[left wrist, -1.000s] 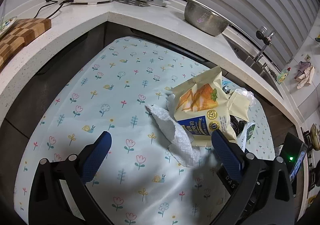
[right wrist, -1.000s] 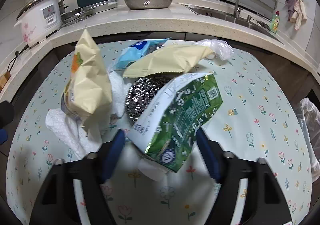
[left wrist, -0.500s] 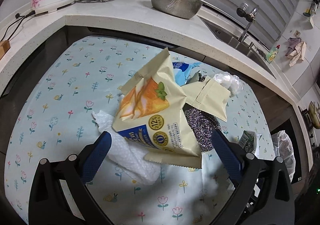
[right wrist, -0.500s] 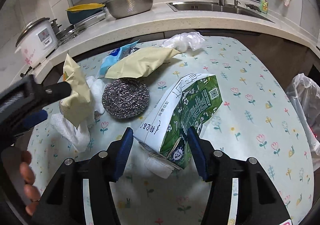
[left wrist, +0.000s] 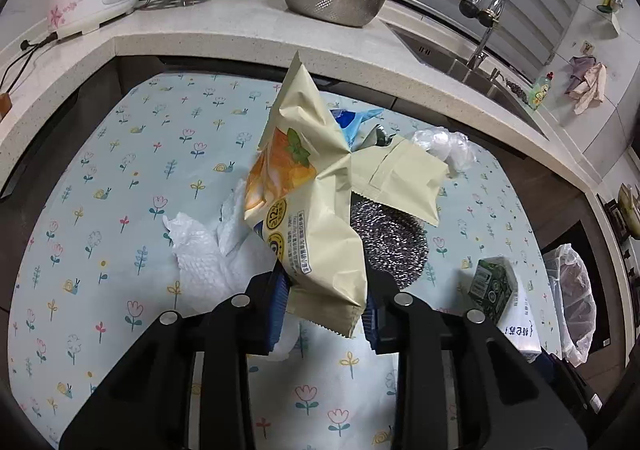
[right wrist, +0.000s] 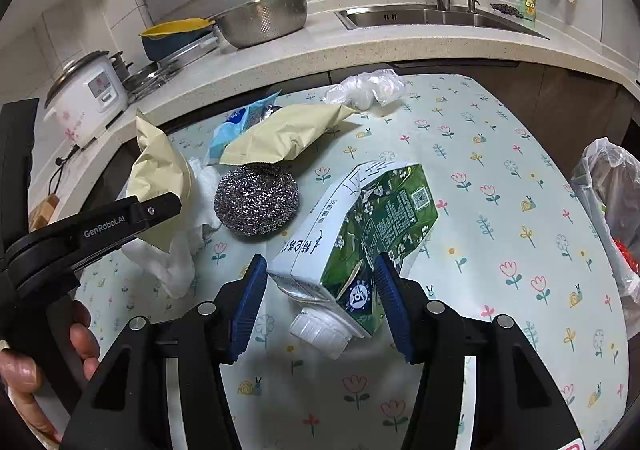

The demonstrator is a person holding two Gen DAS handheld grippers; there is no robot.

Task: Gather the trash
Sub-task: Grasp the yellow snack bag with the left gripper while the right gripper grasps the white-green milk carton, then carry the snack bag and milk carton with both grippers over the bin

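My left gripper [left wrist: 325, 304], stamped "GenRobot.AI", has just closed on the crumpled cream snack bag [left wrist: 312, 218] marked "12%"; my right gripper [right wrist: 320, 300] clamps the green-and-white carton [right wrist: 360, 226], beside the steel scourer [right wrist: 256, 200]

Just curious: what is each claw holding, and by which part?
Left claw: cream snack bag, lower end. Right claw: green carton, cap end.
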